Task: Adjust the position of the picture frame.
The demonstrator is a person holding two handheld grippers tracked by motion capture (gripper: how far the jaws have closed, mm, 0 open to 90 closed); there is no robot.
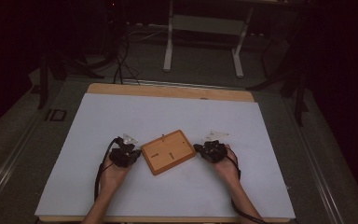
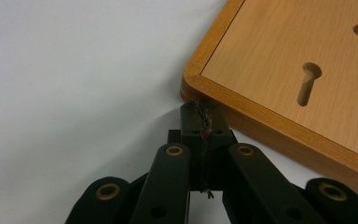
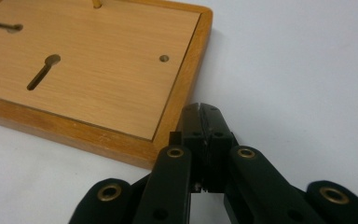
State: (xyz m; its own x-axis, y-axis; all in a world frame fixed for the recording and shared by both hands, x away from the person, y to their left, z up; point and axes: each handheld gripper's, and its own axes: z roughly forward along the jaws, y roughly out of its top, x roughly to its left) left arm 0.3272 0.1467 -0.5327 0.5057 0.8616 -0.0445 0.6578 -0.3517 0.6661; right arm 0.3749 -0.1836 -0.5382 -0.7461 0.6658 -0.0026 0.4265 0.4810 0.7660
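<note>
Nearest to where I stand are the person's two forearms, coming up over the near edge of the bench (image 1: 98, 112), each hand wrapped around a gripper. The left gripper (image 1: 133, 153) sits at the left corner of the wooden board (image 1: 168, 151), the right gripper (image 1: 198, 148) at its right corner, so the board is bracketed between them. Both pairs of jaws are pressed together with nothing between them; in the left gripper view the left gripper's tips (image 2: 203, 112) nose up against the board's rim (image 2: 261, 126), and in the right gripper view the right gripper's tips (image 3: 203, 114) rest beside the rim (image 3: 182, 93). My guess is that closed jaws make blunt pushers, set on opposite sides to nudge or square the board rather than lift it.

The board lies flat on the white sheet, turned a little askew, its sunken panel showing keyhole slots (image 2: 307, 81). Beyond it the sheet runs on to the bench's far wooden edge, then dark floor and a white stand (image 1: 205, 28).
</note>
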